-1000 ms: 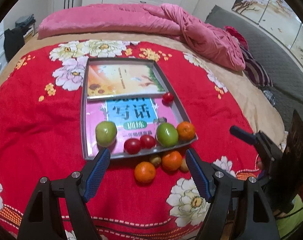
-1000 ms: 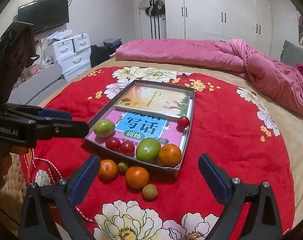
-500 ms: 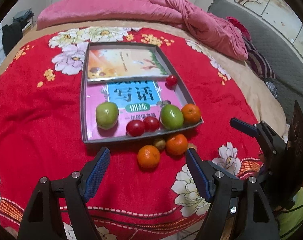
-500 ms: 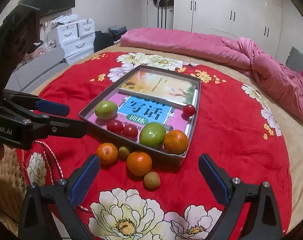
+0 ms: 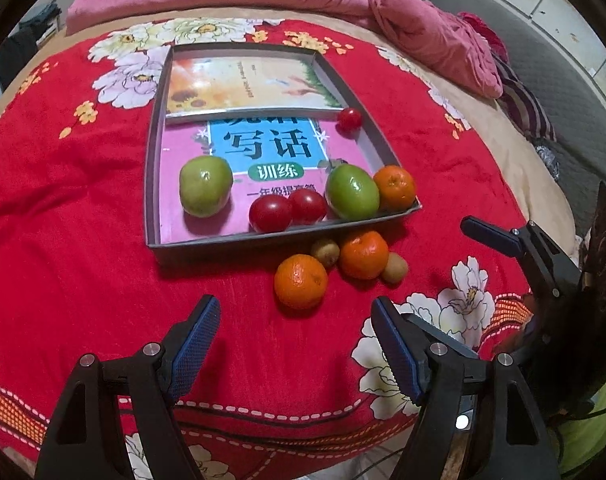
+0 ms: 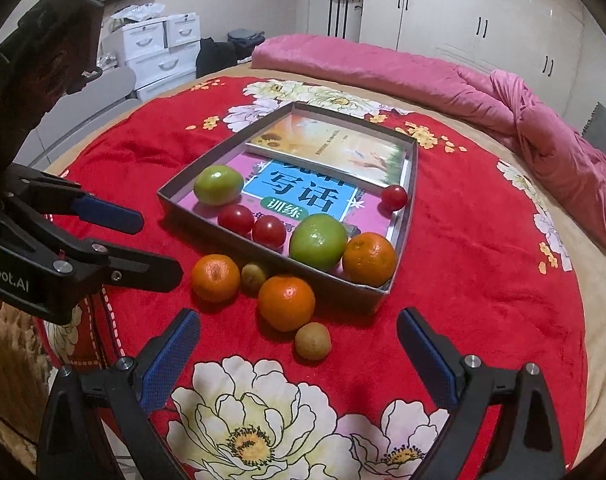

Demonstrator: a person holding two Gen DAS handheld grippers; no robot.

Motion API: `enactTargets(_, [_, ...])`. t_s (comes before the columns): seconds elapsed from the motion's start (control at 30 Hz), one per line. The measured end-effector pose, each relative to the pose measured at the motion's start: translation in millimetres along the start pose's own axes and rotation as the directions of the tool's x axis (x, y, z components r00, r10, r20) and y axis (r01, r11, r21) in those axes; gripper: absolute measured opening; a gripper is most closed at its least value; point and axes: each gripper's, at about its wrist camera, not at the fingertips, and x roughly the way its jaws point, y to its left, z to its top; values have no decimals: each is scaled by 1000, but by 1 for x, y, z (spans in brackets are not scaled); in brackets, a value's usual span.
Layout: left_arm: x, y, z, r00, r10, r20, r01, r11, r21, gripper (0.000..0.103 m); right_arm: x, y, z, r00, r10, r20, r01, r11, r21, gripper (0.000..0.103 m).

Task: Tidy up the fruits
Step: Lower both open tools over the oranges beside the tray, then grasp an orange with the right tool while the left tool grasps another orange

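Left wrist view first: the left gripper (image 5: 295, 322) stands with jaws wide and nothing between them, and it has dropped closer to the red blanket (image 5: 63, 240) since a second ago, so the tray (image 5: 153, 184) and fruit now loom larger. Inside the tray, from nine o'clock across to three, lie a green fruit (image 5: 205, 185), two tomatoes (image 5: 270, 213), a second green fruit (image 5: 352, 191) and an orange (image 5: 395, 187); a lone tomato (image 5: 349, 120) sits at one o'clock. Just outside the near wall, at five o'clock of the tray, rest two loose oranges (image 5: 301, 281) and two small brown fruits (image 5: 325, 252).

Only the right wrist view shows the white drawers (image 6: 159, 46) and wardrobe (image 6: 483, 16). Its right gripper (image 6: 299, 346), also lower than before, has jaws wide, empty, with one brown fruit (image 6: 312, 341) just ahead.
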Motion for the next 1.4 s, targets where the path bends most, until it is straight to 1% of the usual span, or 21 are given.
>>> enactTargets(0.13, [5,1,-1,1000,-5,-14,5,1000,-8,79,3,3,-2,1000,-3,-6,3,1000,-18,99])
enactTargets(0.3, [12,3,-2,999,-12,-32,11,1000,-20,79,13,6,-5,999,-20,-33,18,999,-44,99])
enactTargets(0.4, [15,4,-2,999,-17,-37,16,1000,-26,79,20,8,-6,999,-25,-45,23,998,-57,95])
enactTargets(0.43, [16,5,-2,999,-18,-38,17,999,-28,78,23,9,-6,998,-24,-50,21,998,-60,92])
enactTargets(0.47, [17,5,-2,999,-19,-37,18,999,-31,78,25,9,-6,998,-21,-52,17,998,-63,86])
enactTargets(0.53, [18,7,-2,999,-23,-36,22,999,-35,78,30,10,-5,998,-19,-60,14,997,-76,77])
enactTargets(0.57, [18,7,-2,999,-25,-36,24,999,-39,78,31,11,-5,998,-16,-61,11,997,-83,75])
enactTargets(0.67, [21,9,-1,999,-34,-37,32,998,-52,79,37,14,-4,998,-25,-63,18,994,-107,72])
enactTargets(0.8, [22,11,-1,999,-39,-32,37,998,-58,78,45,15,-2,998,-32,-63,24,992,-122,63])
enactTargets(0.83, [22,11,-1,999,-42,-31,40,997,-59,77,47,14,-1,997,-34,-66,26,992,-124,60])
enactTargets(0.9, [23,10,0,998,-50,-30,48,997,-62,70,51,13,0,997,-34,-66,25,992,-125,58])
enactTargets(1.0, [28,9,1,998,-52,-34,50,997,-60,69,54,13,1,997,-30,-67,22,992,-128,57])
enactTargets(1.13, [37,7,2,997,-60,-43,58,997,-57,68,60,18,0,997,-31,-70,20,989,-147,48])
enactTargets(1.17, [39,7,2,997,-58,-46,55,997,-56,66,61,19,-1,997,-32,-71,21,988,-150,45])
enactTargets(1.3, [48,6,4,996,-62,-60,58,996,-61,61,65,21,-1,997,-39,-66,28,986,-165,43])
enactTargets(1.4, [54,6,7,995,-70,-64,66,996,-67,56,64,18,-2,998,-22,-59,13,988,-151,41])
